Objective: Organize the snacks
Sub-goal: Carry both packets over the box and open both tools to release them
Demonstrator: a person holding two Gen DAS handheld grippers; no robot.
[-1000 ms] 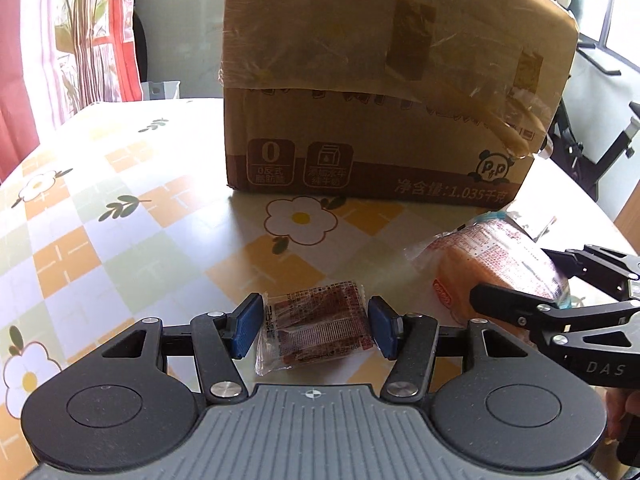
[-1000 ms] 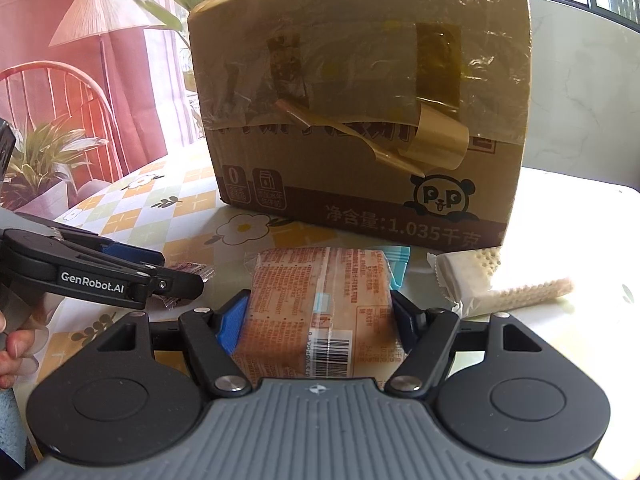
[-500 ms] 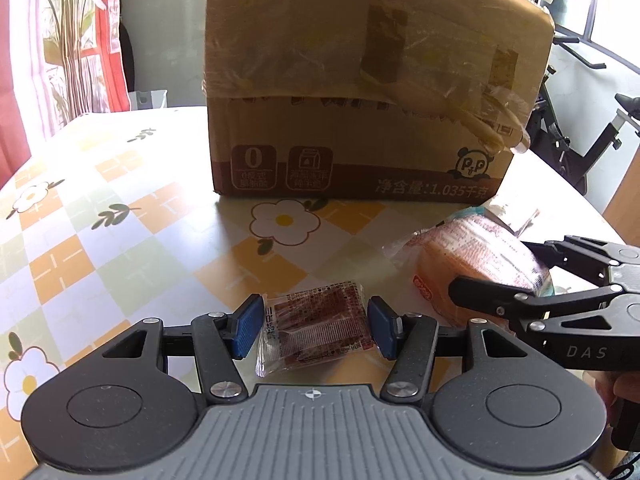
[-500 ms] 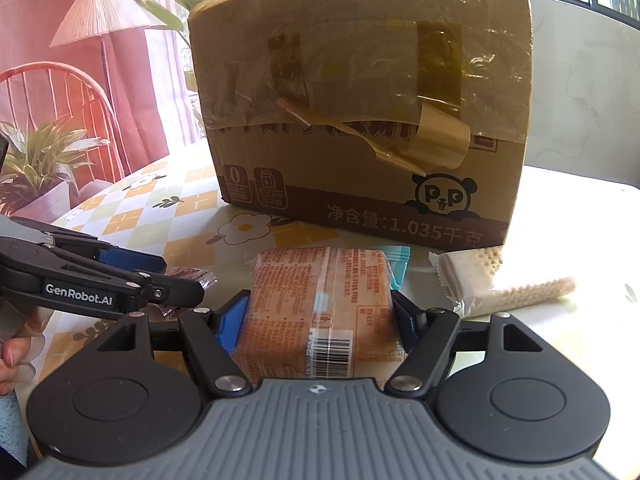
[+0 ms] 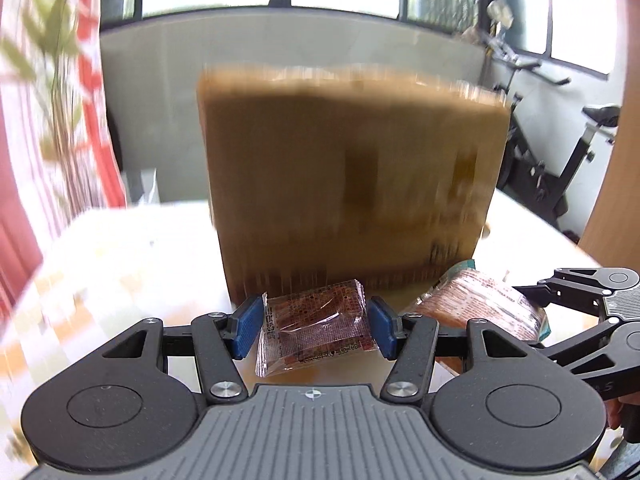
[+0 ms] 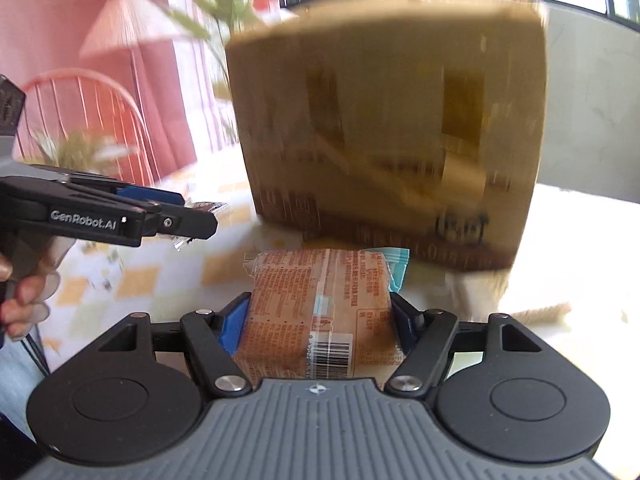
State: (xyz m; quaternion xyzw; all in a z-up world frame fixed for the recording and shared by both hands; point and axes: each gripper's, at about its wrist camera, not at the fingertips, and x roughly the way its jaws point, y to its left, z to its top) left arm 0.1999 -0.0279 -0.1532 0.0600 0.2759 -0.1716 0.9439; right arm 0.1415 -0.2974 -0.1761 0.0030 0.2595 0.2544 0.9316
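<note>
My left gripper point(image 5: 314, 326) is shut on a small clear packet of dark red-brown snack point(image 5: 316, 328), held off the table between its blue pads. My right gripper point(image 6: 320, 320) is shut on a bigger orange wrapped bread pack point(image 6: 320, 308) with a barcode and a light blue end. In the left wrist view that bread pack point(image 5: 480, 304) shows at the right, inside the right gripper's black fingers point(image 5: 576, 284). The left gripper point(image 6: 196, 220) reaches in from the left of the right wrist view, level with the box's lower part. A tall taped cardboard box point(image 5: 352, 184) stands blurred just ahead.
The table point(image 5: 120, 256) carries a flowered checked cloth. A white wafer packet point(image 6: 532, 308) lies blurred on it to the right of the bread. A hand point(image 6: 20, 296) grips the left gripper's handle. A red chair point(image 6: 92, 100), a lamp, a plant and an exercise bike point(image 5: 560, 168) stand around.
Both grippers have risen with their snacks off the table; the box has dropped lower in both views and its top edge shows. The left packet has rolled slightly with the gripper.
</note>
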